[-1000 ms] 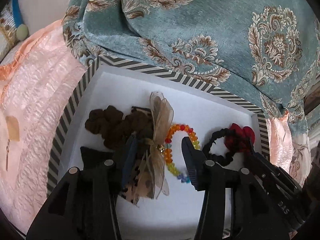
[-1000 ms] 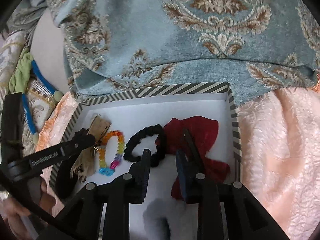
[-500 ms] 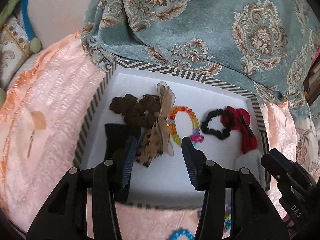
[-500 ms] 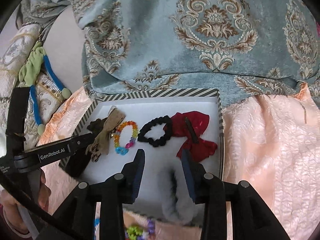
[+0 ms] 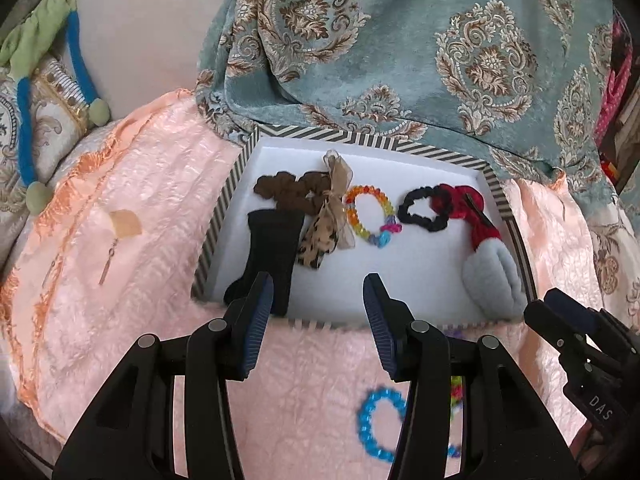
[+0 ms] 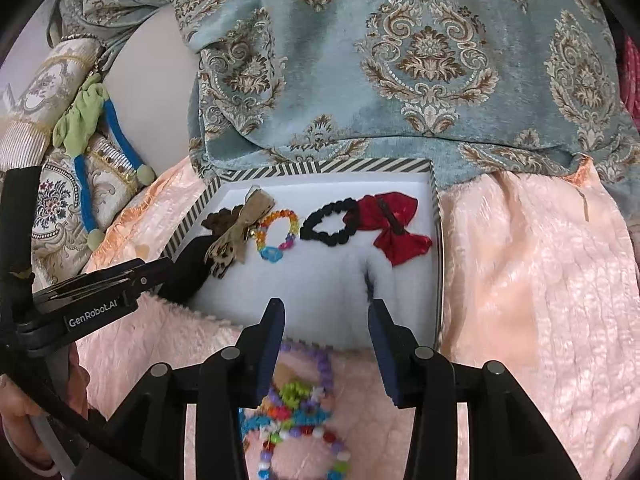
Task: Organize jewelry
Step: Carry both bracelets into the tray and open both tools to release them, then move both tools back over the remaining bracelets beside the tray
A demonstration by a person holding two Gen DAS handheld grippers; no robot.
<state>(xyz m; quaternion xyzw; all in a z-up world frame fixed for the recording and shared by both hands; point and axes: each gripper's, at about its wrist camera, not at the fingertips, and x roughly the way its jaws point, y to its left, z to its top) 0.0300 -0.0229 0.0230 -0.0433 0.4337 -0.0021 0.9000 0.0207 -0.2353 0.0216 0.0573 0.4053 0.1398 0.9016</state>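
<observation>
A pink quilted bedspread [image 5: 132,216] covers the bed. Behind it lies a teal blanket [image 6: 400,80] with brown damask ornaments. At the left stands an embroidered cushion [image 6: 52,200] against a pale wall [image 5: 136,40]. Daylight is soft.

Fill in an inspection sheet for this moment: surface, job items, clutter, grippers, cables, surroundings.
Surface: pink quilted bedspread.
Job's things: striped box holds brown scrunchie, black cloth, leopard bow, rainbow bracelet, black scrunchie, red bow, grey fluffy scrunchie. Outside it: blue bead bracelet, mixed bead strands.
Clutter: drop earring on the bedspread.
Grippers: left gripper open, empty; right gripper empty, jaws just been opening.
Cables: nothing seen.
Surroundings: teal damask fabric, patterned cushion.
</observation>
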